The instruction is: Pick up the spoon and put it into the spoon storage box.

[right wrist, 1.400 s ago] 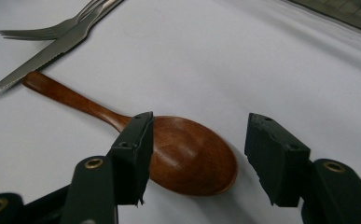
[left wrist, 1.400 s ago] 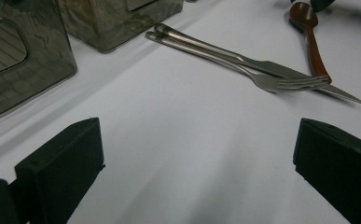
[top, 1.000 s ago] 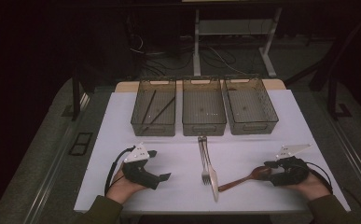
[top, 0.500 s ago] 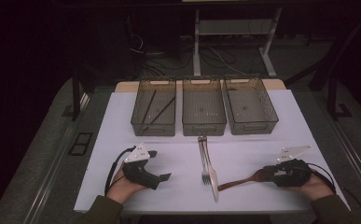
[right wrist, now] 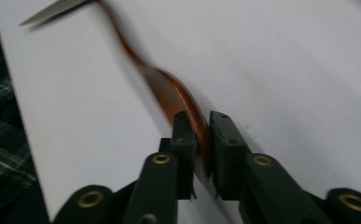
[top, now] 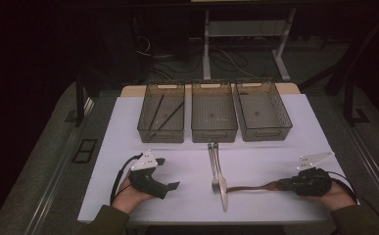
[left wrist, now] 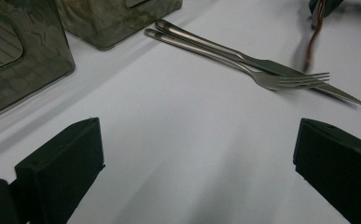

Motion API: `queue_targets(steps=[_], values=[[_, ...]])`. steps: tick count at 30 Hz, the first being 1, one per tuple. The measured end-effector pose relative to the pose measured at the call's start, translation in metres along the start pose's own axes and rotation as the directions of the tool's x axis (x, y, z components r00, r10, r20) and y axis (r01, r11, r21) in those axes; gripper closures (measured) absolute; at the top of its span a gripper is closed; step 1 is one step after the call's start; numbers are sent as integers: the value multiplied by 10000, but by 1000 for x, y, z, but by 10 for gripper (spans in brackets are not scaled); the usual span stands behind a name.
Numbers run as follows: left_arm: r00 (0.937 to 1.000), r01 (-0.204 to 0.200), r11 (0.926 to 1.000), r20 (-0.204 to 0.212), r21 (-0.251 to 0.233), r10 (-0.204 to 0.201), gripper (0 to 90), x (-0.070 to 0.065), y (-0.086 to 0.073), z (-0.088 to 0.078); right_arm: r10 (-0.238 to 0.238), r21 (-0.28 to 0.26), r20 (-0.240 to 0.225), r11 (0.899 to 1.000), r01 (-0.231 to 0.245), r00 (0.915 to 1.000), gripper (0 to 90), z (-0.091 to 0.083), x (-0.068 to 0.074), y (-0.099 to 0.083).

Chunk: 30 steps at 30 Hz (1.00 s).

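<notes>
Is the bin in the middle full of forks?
No, the middle bin looks bare inside; the fork lies on the table in front.

No writing, label, brand mark or number can be read in any of the views — the three bins, the cutlery, the white surface and the grippers all show plain faces at this size and in this light.
</notes>
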State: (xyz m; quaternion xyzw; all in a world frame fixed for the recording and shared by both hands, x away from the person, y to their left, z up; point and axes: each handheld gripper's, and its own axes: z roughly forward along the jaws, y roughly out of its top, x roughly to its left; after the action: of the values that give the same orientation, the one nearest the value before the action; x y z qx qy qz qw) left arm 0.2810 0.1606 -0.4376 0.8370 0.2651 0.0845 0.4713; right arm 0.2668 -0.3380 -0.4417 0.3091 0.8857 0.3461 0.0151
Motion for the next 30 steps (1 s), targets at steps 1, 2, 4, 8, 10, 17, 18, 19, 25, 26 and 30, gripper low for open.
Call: queue_targets(steps=[1, 2, 4, 8, 10, 17, 18, 19, 25, 26, 30], values=[[10000, -1, 10000, 1, 0, 1, 7, 0, 0, 0, 19, -18, -76, 10000, -19, 10000, 803, 0, 0, 0], [10000, -2, 10000, 2, -7, 2, 7, 0, 0, 0, 15, -15, -67, 10000, -15, 10000, 804, 0, 0, 0], [10000, -29, 10000, 5, 1, 29, 7, 0, 0, 0, 32, -32, -136, 10000, -33, 9999, 808, 0, 0, 0], [10000, -25, 10000, 12, -22, 25, 7, 0, 0, 0, 82, -129, -162, 9999, -84, 9998, 811, 0, -1, 0], [10000, -39, 10000, 19, 9, 39, 7, 0, 0, -1, 84, -220, -153, 9997, -87, 9998, 811, -1, -1, 1], [10000, -53, 10000, 84, -7, 53, 7, -1, 0, 0, 317, -840, 10, 9960, -316, 9995, 811, -6, -2, 3], [9999, -58, 10000, 95, -24, 58, 7, 0, 0, 0, 348, -892, 28, 9954, -344, 9994, 812, -7, -2, 4], [9999, -60, 10000, 122, -29, 60, 7, 0, 1, -1, 365, -994, 80, 9944, -355, 9993, 811, -7, -3, 4], [9998, -129, 9998, 174, -118, 131, 7, -1, 0, -1, 537, -1451, 346, 9882, -481, 9980, 811, -11, -3, 9], [9997, -140, 9998, 192, -128, 142, 7, -1, 0, -2, 610, -1526, 412, 9868, -540, 9973, 812, -11, -3, 10], [9996, -175, 9996, 207, -205, 179, 7, 1, 0, -3, 720, -1747, 557, 9827, -613, 9958, 811, -12, -5, 13]])
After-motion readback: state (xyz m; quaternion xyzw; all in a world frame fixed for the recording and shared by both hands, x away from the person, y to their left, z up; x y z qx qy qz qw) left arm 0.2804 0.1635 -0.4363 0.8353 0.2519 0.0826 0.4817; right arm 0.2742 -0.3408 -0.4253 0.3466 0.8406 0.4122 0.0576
